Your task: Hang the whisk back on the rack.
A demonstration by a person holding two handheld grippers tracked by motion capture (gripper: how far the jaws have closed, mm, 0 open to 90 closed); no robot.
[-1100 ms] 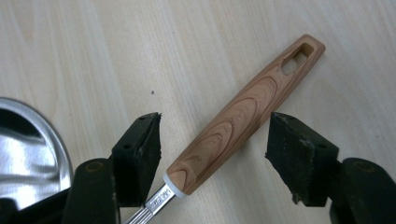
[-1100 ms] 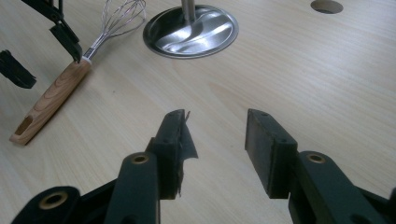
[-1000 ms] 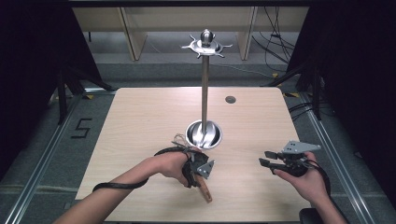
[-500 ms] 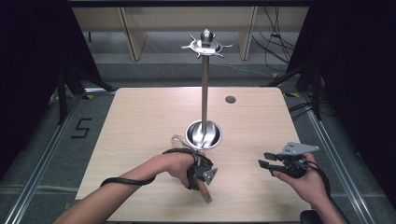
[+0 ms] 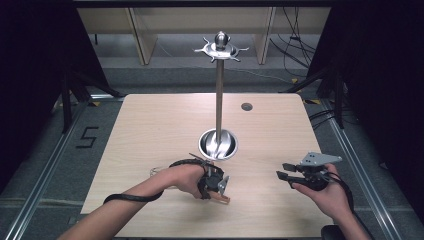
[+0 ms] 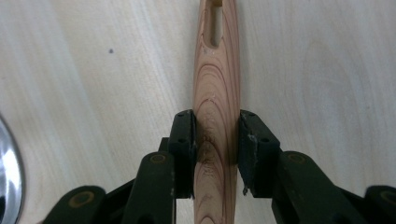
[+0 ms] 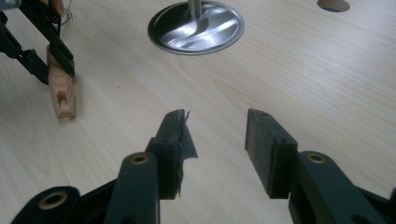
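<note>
The wooden handle is lying flat on the table, just in front of the steel stand's base. The left gripper, having just been closing, is pinching it. The right gripper is hovering well apart, jaws spread.

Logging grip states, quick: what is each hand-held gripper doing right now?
Left hand-held gripper: jaws have just been closing, now shut on the wooden handle lying on the table.
Right hand-held gripper: open, holding nothing.
</note>
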